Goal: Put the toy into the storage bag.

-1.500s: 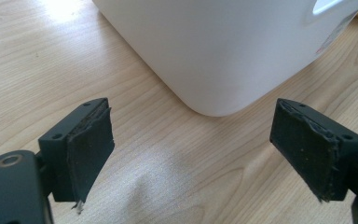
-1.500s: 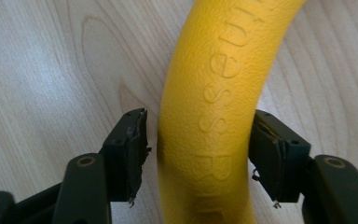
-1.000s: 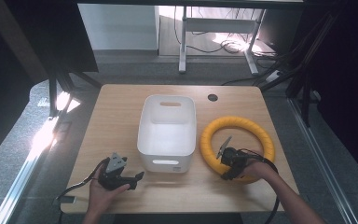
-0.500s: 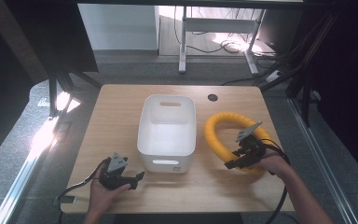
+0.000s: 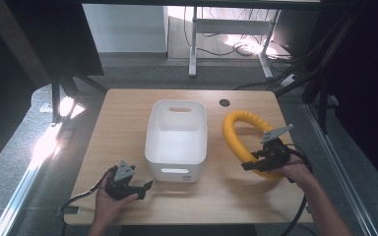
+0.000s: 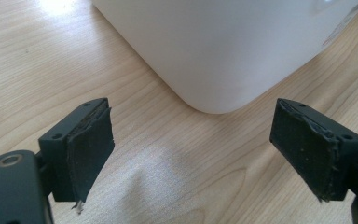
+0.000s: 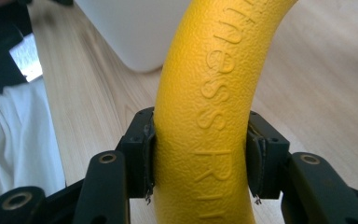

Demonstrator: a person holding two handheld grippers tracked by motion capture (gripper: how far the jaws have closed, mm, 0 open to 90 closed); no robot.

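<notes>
A yellow foam ring (image 5: 241, 132) is tilted up on edge at the right of the wooden table (image 5: 123, 113), lifted at its near side. My right gripper (image 5: 258, 164) is shut on the ring's near part; in the right gripper view both pads (image 7: 147, 156) press the textured yellow ring (image 7: 205, 93) with raised lettering. A white plastic bin (image 5: 177, 135) stands empty in the middle. My left gripper (image 5: 135, 189) rests open near the table's front left. In the left gripper view its fingers (image 6: 91, 140) are wide apart, facing the rounded corner of the bin (image 6: 223, 51), nothing between them.
A round cable hole (image 5: 224, 103) sits in the table's back right. Black cables trail from both grippers off the front edge. Desk legs and loose wires lie on the floor behind. A white sleeve (image 7: 14, 140) appears in the right gripper view.
My right gripper has raised the ring's near side, tipping it from flat on the table to standing on edge, and moved right. The left gripper has stayed put.
</notes>
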